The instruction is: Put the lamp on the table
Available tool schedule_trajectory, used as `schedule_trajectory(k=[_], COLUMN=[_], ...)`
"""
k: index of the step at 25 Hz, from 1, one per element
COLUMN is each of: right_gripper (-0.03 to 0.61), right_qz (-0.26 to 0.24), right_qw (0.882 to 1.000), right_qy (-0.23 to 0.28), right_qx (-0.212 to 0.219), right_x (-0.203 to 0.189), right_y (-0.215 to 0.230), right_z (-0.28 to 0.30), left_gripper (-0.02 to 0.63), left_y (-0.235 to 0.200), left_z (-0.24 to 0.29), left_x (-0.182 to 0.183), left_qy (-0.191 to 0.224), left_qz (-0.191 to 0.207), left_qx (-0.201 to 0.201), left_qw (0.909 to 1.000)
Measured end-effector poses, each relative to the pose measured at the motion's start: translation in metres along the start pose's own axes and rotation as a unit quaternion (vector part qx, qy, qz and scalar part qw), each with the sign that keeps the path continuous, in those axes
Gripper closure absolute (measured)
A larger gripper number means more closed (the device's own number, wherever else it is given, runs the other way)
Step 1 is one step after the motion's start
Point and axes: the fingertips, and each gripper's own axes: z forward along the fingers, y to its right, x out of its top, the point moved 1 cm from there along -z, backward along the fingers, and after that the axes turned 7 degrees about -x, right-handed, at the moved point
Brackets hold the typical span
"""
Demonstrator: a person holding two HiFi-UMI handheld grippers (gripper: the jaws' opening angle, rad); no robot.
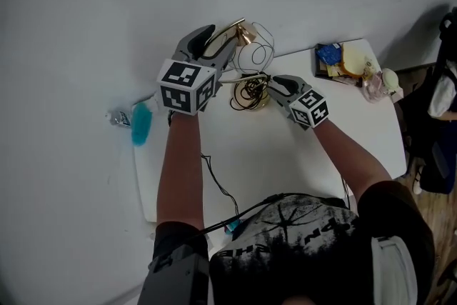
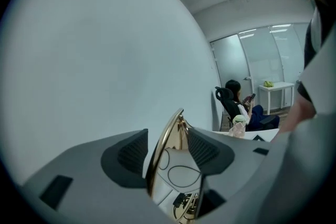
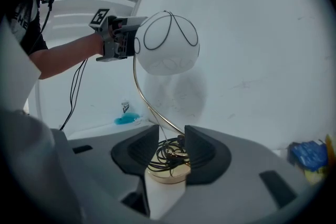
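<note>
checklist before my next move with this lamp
1. Left gripper shut on lamp stem: ok.
2. Right gripper shut on lamp base: ok.
3. Base resting on the table: cannot tell.
4. Cord bundled on the base, not trailing: ok.
5. Globe shade above the base, lamp upright: ok.
6. Clutter at the table's far right corner, apart from the lamp: ok.

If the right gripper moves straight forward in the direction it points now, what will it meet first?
The base of the lamp, already between the jaws of the right gripper, comes first; beyond it probably the white wall, though depth is unclear.
</note>
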Motion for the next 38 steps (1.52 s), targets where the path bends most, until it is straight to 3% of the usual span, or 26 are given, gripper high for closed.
schedule_trajectory(k=[4, 9, 14, 19, 26, 30, 34, 38], right_gripper=[0.431, 0.431, 0.431, 0.431, 0.433, 0.446, 0.512, 0.537], right_qz=[-0.006, -0.019, -0.026, -0.027, -0.032, -0.028, -0.032, -0.040], right_qw=[1.000, 1.000, 1.000, 0.999, 0.997, 0.996, 0.996, 0.995], right_qy=[0.006, 0.005, 0.012, 0.017, 0.032, 0.036, 0.042, 0.052], right_qx=[-0.001, 0.001, 0.008, 0.033, 0.056, 0.071, 0.076, 0.071], right_x=[0.009, 0.011, 0.021, 0.025, 0.038, 0.042, 0.042, 0.041], right_y=[-0.003, -0.009, -0.016, -0.027, -0.033, -0.033, -0.034, -0.034], right_z=[-0.021, -0.048, -0.072, -0.101, -0.158, -0.193, -0.235, -0.272], left_gripper=[0.334, 0.331, 0.333, 0.337, 0.481, 0.574, 0.597, 0.598], left_y=[0.006, 0.016, 0.045, 0.101, 0.179, 0.215, 0.258, 0.298], left_z=[-0.011, -0.035, -0.049, -0.047, -0.036, -0.033, -0.025, -0.015], left_x=[-0.001, 0.001, -0.002, -0.025, -0.058, -0.064, -0.075, -0.095], left_qy=[0.005, 0.021, 0.027, 0.021, 0.027, 0.043, 0.047, 0.032], left_qz=[0.005, 0.000, -0.014, -0.051, -0.104, -0.117, -0.136, -0.161], left_qx=[0.034, 0.073, 0.076, 0.057, 0.049, 0.065, 0.059, 0.050], left_qw=[0.9994, 0.9971, 0.9966, 0.9968, 0.9930, 0.9901, 0.9878, 0.9851])
